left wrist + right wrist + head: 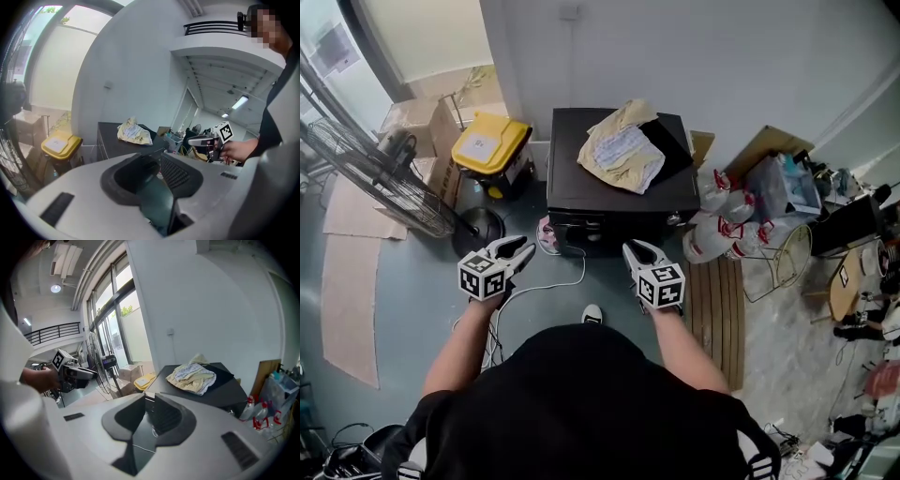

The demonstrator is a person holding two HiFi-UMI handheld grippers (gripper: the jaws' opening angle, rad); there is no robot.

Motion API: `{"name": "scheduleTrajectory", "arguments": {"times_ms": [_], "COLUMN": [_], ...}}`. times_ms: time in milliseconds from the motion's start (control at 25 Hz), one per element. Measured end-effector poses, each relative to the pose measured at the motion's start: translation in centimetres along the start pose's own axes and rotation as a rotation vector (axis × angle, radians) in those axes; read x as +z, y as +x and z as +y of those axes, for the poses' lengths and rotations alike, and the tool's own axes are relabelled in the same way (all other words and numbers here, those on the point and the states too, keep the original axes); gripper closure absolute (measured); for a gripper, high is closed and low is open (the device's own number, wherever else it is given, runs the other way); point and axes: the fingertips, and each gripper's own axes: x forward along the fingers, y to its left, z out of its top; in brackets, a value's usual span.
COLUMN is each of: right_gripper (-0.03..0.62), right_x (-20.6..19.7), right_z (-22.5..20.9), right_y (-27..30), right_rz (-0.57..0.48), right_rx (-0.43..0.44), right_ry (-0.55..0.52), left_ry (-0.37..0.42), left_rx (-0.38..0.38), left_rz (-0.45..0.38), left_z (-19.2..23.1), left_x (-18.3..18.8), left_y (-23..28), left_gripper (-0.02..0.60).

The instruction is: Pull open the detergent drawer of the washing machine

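Black washing machine [581,183] stands against the wall with a crumpled cloth [622,148] on its lid. Its detergent drawer is probably in the shadowed front panel [605,227]. Left tool [526,251] and right tool [631,249], jaws pressed together and empty, hover near that front. A yellow bin [490,143] stands beside the machine.

Left tool [159,157] in the foreground, jaws closed together, nothing between. Beyond, black washing machine [110,138] against a white wall [140,70], crumpled yellowish cloth [133,132] on top. Yellow-lidded bin [60,144] just left. At right, right tool [191,139] gripped by a hand [236,150].
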Motion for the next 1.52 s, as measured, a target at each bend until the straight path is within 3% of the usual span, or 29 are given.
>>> {"name": "scheduleTrajectory", "arguments": {"times_ms": [880,1520], "right_gripper": [0.533,0.533], "right_x": [4.5,4.2], "right_z": [-6.7,-6.8], "right_y": [6.9,6.6], "right_rz": [0.021,0.008], "right_rx": [0.139,0.071], "right_ry": [-0.057,-0.043], "left_ry": [-0.04,-0.032], "left_rx": [0.101,0.061], "left_rz": [-0.024,-0.007], "left_z": [2.5,3.7], "left_x": [4.3,3.3], "left_y": [7.0,6.5], "left_gripper": [0.448,0.448]}}
